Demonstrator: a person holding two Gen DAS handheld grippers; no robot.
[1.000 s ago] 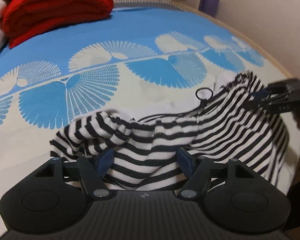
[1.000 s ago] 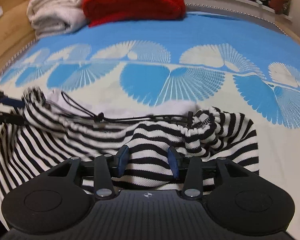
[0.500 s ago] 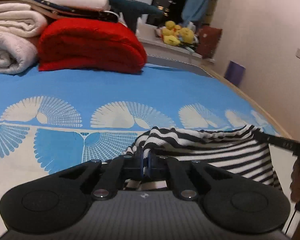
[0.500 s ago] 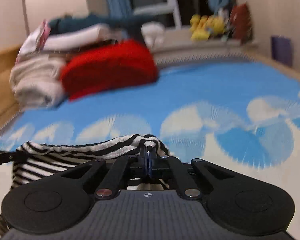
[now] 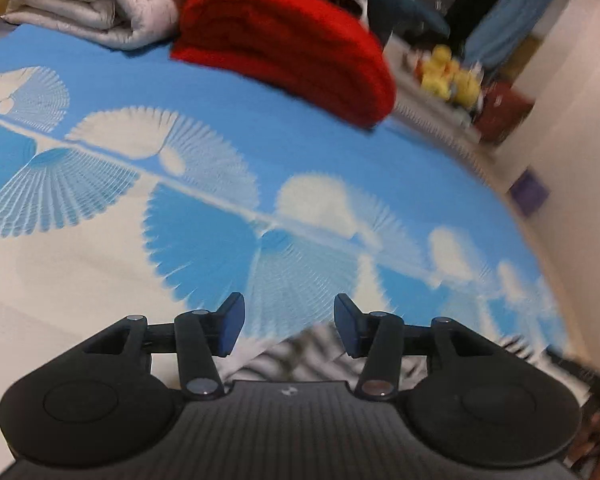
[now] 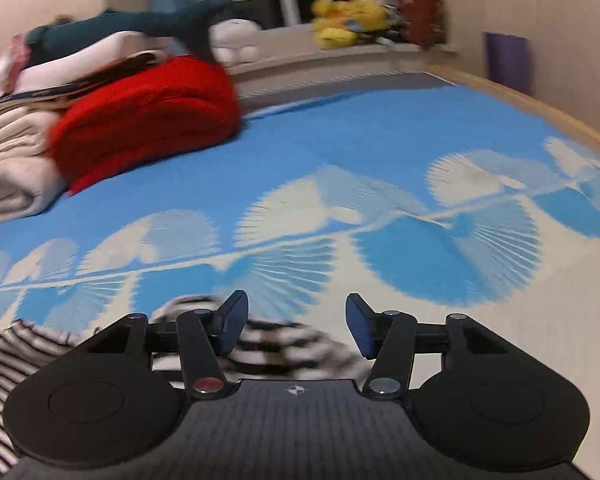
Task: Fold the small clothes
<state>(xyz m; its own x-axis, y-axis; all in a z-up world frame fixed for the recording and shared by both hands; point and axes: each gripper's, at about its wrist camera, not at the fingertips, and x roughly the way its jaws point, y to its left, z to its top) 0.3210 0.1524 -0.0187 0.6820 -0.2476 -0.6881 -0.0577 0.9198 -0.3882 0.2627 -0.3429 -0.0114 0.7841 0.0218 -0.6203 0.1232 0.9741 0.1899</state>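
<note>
Both the left gripper [image 5: 289,322] and right gripper [image 6: 296,322] are opening, empty (striped garment [image 6: 276,346] just released); next, regrasp an edge.

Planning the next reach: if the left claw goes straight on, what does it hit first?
Probably the blue-and-white fan-patterned bedspread, just past the striped garment. The left claw, opening, holds nothing.

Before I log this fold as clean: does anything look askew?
Yes. The black-and-white striped knit garment lies bunched and rumpled on the blue fan-patterned bedspread, not flat. Both grippers, left and right, are opening, gripping nothing.
</note>
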